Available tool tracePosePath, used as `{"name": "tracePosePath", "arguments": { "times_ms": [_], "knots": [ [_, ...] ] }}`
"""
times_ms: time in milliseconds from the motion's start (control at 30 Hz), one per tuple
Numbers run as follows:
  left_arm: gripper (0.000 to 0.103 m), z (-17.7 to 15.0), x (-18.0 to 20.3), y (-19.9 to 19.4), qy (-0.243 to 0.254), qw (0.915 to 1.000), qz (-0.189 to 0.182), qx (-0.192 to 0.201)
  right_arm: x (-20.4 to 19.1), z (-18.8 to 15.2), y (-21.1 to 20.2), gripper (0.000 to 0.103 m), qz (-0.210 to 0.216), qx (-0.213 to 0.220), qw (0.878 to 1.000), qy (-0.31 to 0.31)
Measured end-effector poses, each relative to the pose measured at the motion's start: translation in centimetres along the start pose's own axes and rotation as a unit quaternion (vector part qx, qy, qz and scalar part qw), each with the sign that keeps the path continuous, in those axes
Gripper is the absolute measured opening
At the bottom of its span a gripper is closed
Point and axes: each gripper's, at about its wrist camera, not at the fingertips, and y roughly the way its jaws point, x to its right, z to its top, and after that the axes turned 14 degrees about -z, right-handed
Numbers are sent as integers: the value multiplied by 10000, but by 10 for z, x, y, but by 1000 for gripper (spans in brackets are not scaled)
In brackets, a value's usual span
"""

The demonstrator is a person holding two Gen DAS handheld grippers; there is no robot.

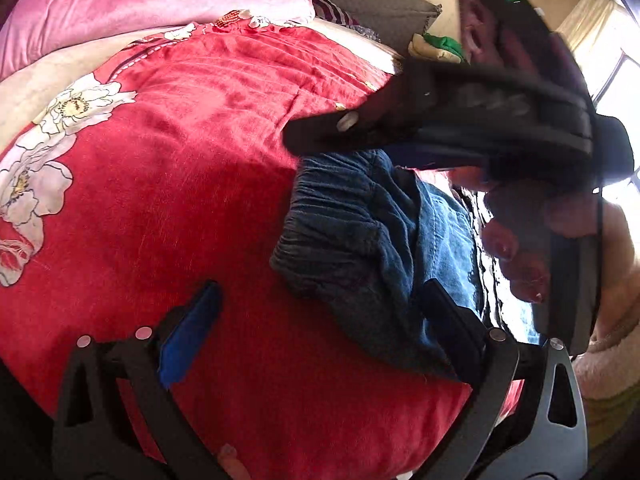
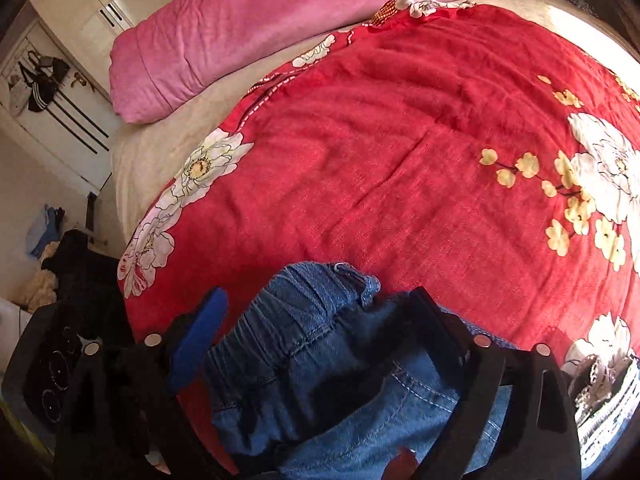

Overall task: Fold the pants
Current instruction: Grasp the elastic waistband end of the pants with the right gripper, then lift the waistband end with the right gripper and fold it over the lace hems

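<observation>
From the left wrist we saw the pants [image 1: 360,240] lying bunched on the red floral bedspread [image 1: 160,200], the gathered elastic waistband towards us and the paler denim running off to the right. Our left gripper [image 1: 316,320] stood released, jaws wide. The blue-padded finger hung over bare bedspread, and the dark finger sat at the near right edge of the denim, so the bundle lay ahead and to the right of the gap, not in it. We could not tell if that dark finger touched the cloth. Above the pants the right gripper [image 1: 440,120] cut across the picture, black and blurred, its tip just above the far end of the waistband.

From the right wrist the story was plainer. Our right gripper [image 2: 320,320] straddled the waistband of the pants [image 2: 320,340], blue pad on the left, dark finger on the right, with denim filling the space between. The jaws were spread wide and we saw neither pad pinching the cloth, so we called it unclenched. The waistband ran roughly across the gap, from one finger to the other, with the legs trailing back under the camera. A pink quilt [image 2: 280,28] lay well away at the head of the bed.

By our reckoning the right gripper was the nearer one, needing only to pinch, while the left would have to shift right first.
</observation>
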Motion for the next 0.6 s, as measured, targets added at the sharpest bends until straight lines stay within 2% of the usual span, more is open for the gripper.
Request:
{"name": "tracePosePath", "arguments": {
  "times_ms": [100,167,267,367,500,567,600],
  "knots": [
    [93,2,-2,3,8,10000,-5,55,-1,-3,10,61,-213,-8,9997,-100],
    [93,3,-4,5,-9,9999,-21,109,3,-6,6,49,-160,102,9998,-93],
    [93,6,-4,8,-34,9999,-21,141,15,-11,-11,43,177,311,9993,103],
    [93,12,-1,10,-47,9998,-79,149,29,-18,-29,43,533,515,9968,292],
    [92,18,4,14,-203,9984,-513,94,43,-27,-54,42,830,757,9926,463],
    [82,22,9,18,-293,9966,-772,19,50,-33,-67,42,887,866,9909,532],
    [74,23,13,20,-303,9958,-866,-34,54,-36,-74,43,908,920,9900,562]
  ]
}}
